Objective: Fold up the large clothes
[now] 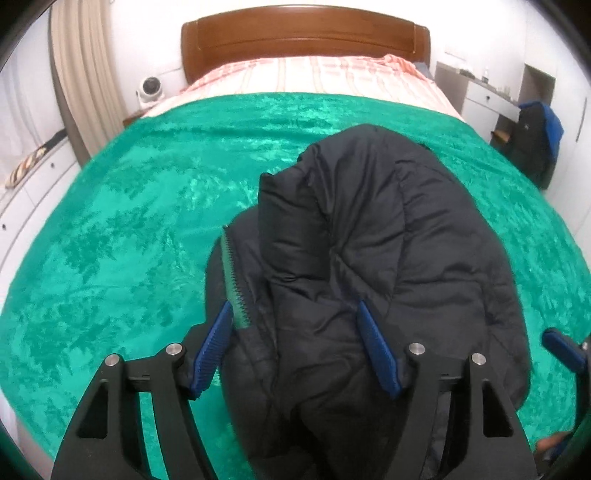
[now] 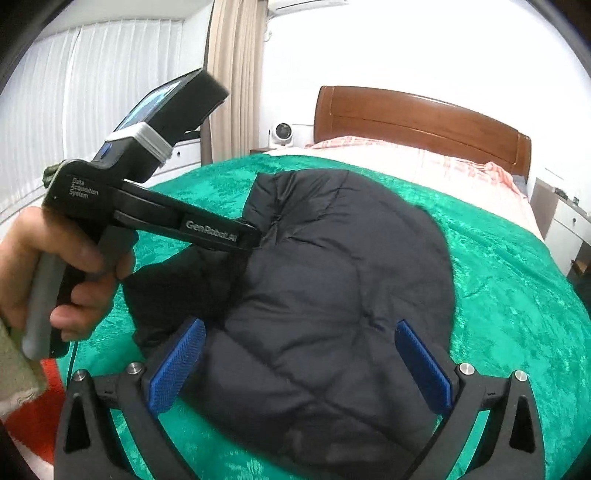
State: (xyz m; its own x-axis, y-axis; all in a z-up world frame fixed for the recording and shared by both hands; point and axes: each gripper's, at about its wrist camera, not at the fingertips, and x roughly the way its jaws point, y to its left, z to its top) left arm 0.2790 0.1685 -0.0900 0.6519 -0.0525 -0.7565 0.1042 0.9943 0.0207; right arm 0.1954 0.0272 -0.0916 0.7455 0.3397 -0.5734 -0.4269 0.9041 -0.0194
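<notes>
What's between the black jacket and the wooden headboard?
In both views: green blanket, then pink striped bedding, between black jacket and headboard.

- We are in a home bedroom.
- A bed fills the middle, with a curved brown wooden headboard [image 1: 306, 35] against a white wall.
- A shiny green velvet bedspread [image 1: 147, 206] covers most of it, over pink striped bedding [image 1: 314, 74].
- Long beige curtains [image 2: 236, 77] and white sheer drapes [image 2: 110, 92] hang beside it.
- A small white round fan [image 2: 282, 133] stands near the headboard.
- White drawer units [image 1: 487, 99] line one wall.
</notes>
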